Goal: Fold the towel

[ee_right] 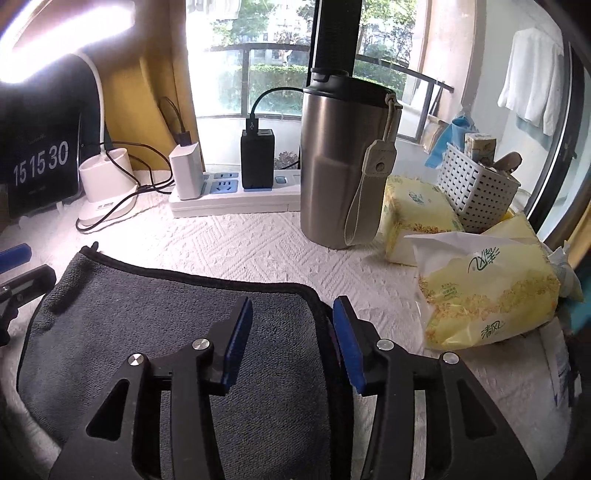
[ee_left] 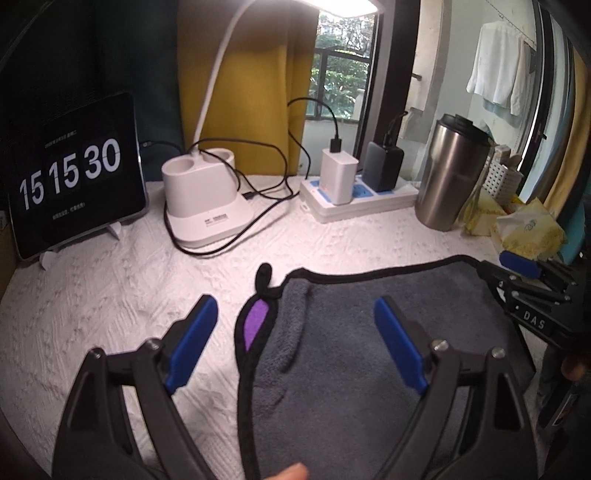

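towel (ee_left: 369, 332) | folded flat | long axis left-right | both tools open

Daylit window (ee_right: 258, 55), yellow curtain (ee_left: 255, 92)

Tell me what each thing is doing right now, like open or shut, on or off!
Grey towel: folded, lying flat.
Left gripper: open, straddling the towel's left edge.
Right gripper: open, straddling the towel's right edge.
Desk lamp: on.
Clock screen: on, reads 15 15 30.
Steel tumbler: upright, lid on.
Tissue pack: open, tissue sticking out.
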